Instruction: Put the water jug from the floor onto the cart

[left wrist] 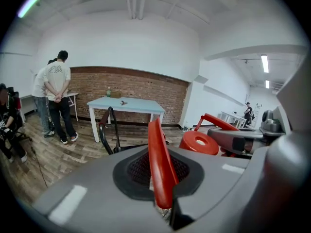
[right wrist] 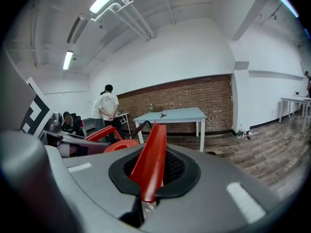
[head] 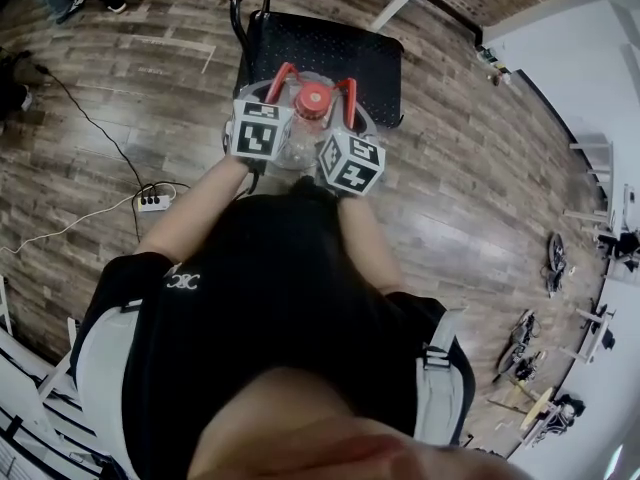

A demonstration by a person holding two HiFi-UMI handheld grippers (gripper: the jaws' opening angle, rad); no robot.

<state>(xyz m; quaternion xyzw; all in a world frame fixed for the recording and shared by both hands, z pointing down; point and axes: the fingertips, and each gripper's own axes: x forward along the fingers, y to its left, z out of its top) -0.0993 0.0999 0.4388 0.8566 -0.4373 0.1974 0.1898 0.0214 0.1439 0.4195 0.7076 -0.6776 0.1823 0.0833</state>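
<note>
Head view: the left gripper [head: 275,103] and the right gripper [head: 345,118] each clamp one red handle of the water jug [head: 305,133], which hangs between them just in front of the person's torso. Its clear body and red cap [head: 312,99] sit at the near edge of the cart [head: 335,48], whose black deck lies bare beyond it. The jug looks lifted off the floor, so the pickup seems done. Bringing it over the deck, setting it down and letting go are left. Whether its base already touches the deck is hidden.

Left gripper view: the left gripper [left wrist: 163,195] is closed narrow on a flat red handle [left wrist: 159,159] that rises upright from between the jaws. The cap [left wrist: 199,142], round with a dimpled centre, shows just to the right.

Right gripper view: the right gripper [right wrist: 147,191] pinches the other handle [right wrist: 151,154] the same way. Clear plastic glints just under the jaws, and the cap [right wrist: 120,144] lies to the left.
</note>
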